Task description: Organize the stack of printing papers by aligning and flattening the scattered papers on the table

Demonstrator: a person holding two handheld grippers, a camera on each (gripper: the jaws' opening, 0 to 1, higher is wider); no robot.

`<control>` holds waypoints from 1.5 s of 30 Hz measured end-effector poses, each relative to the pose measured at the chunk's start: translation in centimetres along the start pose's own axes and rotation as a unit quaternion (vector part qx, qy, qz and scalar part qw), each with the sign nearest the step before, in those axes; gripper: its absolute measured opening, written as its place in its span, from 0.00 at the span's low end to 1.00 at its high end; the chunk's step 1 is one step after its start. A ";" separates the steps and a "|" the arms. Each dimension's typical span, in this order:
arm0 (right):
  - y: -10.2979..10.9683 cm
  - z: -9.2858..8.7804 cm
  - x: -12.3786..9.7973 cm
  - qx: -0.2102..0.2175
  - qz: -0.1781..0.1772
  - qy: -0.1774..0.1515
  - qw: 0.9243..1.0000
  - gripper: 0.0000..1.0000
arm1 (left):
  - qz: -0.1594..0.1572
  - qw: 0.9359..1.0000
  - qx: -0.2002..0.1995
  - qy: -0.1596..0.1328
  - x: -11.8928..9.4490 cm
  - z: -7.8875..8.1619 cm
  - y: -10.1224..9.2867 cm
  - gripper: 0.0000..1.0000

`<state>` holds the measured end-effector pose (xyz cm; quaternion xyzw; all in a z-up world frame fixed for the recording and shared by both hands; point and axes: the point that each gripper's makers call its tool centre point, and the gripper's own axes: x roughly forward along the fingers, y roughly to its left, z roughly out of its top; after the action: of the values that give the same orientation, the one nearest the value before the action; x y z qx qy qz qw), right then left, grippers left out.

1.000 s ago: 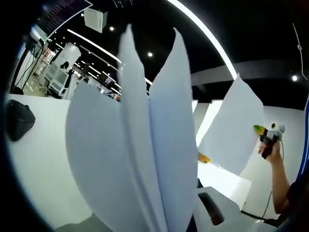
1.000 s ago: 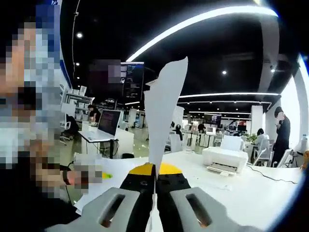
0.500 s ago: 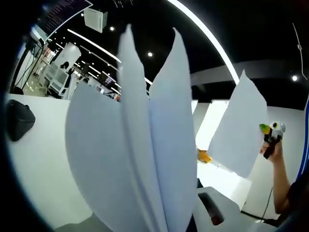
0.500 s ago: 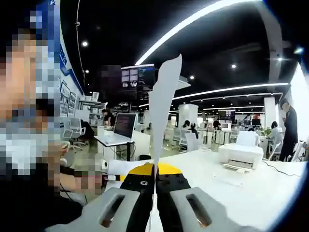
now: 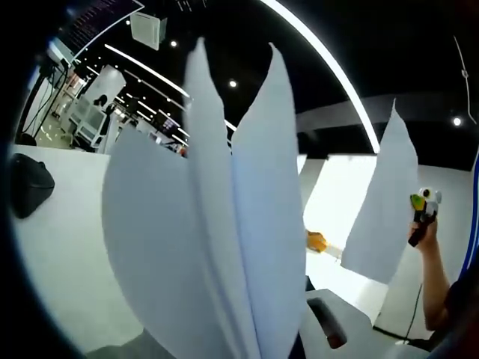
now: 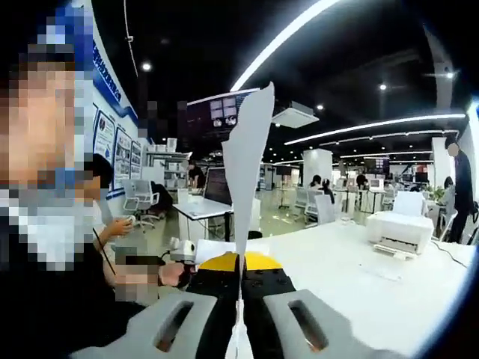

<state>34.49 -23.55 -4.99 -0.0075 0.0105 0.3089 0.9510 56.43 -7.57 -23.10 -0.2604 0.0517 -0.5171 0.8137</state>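
Printing papers (image 5: 202, 224): several sheets fanned upright, rising from left gripper jaw line; jaws hidden behind sheets, grip state cannot be told. White table (image 6: 352, 277) below and ahead of both tools. Single sheet (image 6: 245, 179) pinched edge-on between closed jaws of right gripper (image 6: 239, 280); same sheet (image 5: 382, 217) at right in left gripper view. Progress: early; sheets lifted, not aligned or flattened. Change: single sheet turned narrower, moved further right in left gripper view.

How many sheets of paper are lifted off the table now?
4: three fanned sheets close in the left gripper view, one sheet held by the right gripper. More may hide behind.
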 end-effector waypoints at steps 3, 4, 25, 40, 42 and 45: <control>-0.1 -0.2 0.0 0.013 0.012 0.001 1.000 0.00 | 0.000 1.000 -0.001 0.000 0.0 0.0 0.0 0.07; -0.1 -0.3 0.1 0.019 0.017 0.002 1.000 0.00 | 0.000 1.000 -0.001 0.000 0.0 0.0 0.0 0.07; -6.0 -7.4 4.4 0.121 0.024 0.082 0.989 0.00 | 0.000 1.000 0.003 0.000 0.0 -0.1 0.0 0.07; -8.7 -10.9 7.8 0.040 0.011 0.169 0.985 0.00 | -0.001 1.000 0.003 0.000 0.0 0.0 0.0 0.07; -8.7 -11.1 8.4 0.030 0.016 0.179 0.983 0.00 | -0.001 1.000 0.002 0.000 0.0 0.0 0.0 0.07; -9.2 -11.5 9.0 -0.011 0.014 0.201 0.979 0.00 | -0.002 1.000 0.002 0.000 0.0 0.0 0.0 0.07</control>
<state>47.00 -26.00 -16.66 -0.0802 0.1984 0.3147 0.9248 56.44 -7.57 -23.07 -0.2584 0.0502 -0.5187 0.8134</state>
